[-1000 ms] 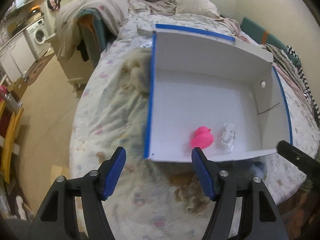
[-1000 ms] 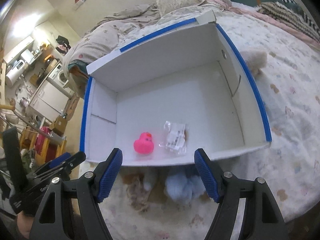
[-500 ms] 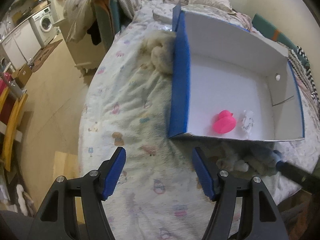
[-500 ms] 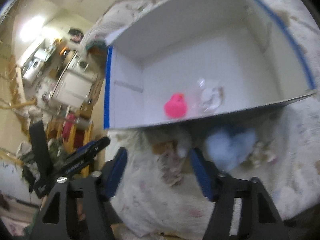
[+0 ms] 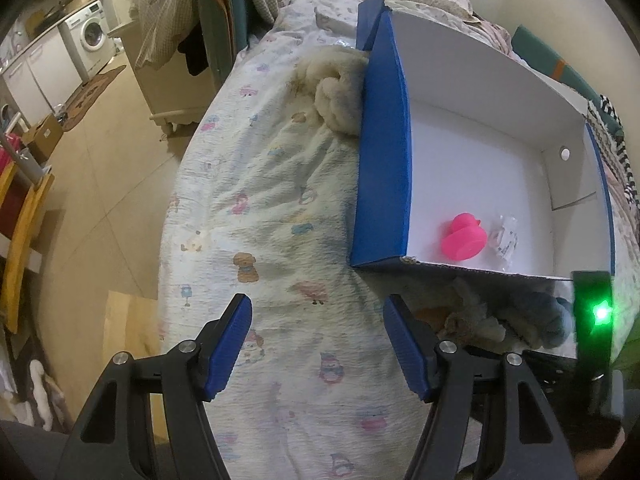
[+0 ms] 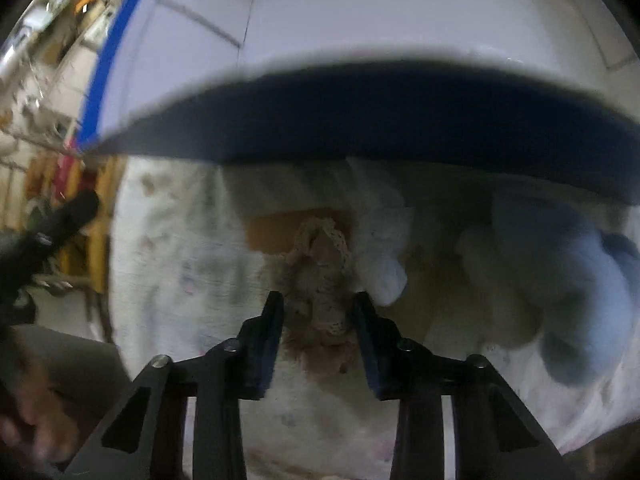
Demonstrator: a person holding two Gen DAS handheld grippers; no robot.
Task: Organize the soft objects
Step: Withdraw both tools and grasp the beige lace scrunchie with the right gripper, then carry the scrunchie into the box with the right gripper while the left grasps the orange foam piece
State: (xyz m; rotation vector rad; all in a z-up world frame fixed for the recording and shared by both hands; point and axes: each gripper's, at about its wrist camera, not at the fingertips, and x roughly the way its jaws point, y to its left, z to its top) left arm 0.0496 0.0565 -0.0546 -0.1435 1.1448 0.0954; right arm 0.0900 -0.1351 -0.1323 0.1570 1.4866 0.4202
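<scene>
Left gripper [image 5: 316, 340] spread wide over the bed [image 5: 248, 184], holding nothing. Right gripper [image 6: 318, 312] part-closed around lace-trimmed plush [image 6: 320, 264] at the bed's near edge, just below the box [image 6: 360, 28]; contact unclear.

The right gripper [image 6: 318, 308] is sitting low over the quilt [image 6: 180, 264], its jaws narrowed on either side of a beige lace-edged toy [image 6: 320, 268]; whether the pads are actually pressing it cannot be told through the blur. A white plush [image 6: 380, 236] is lying just right of that toy, and a blue plush [image 6: 560, 280] is lying farther right. The box [image 6: 360, 40] is filling the top of the view, its dark near wall looming over the toys and its white inside showing above, with a blue left edge. The left gripper [image 6: 72, 216] is showing at the left edge, dark and blurred. Cluttered room furnishings are showing behind it, too smeared to identify.
</scene>
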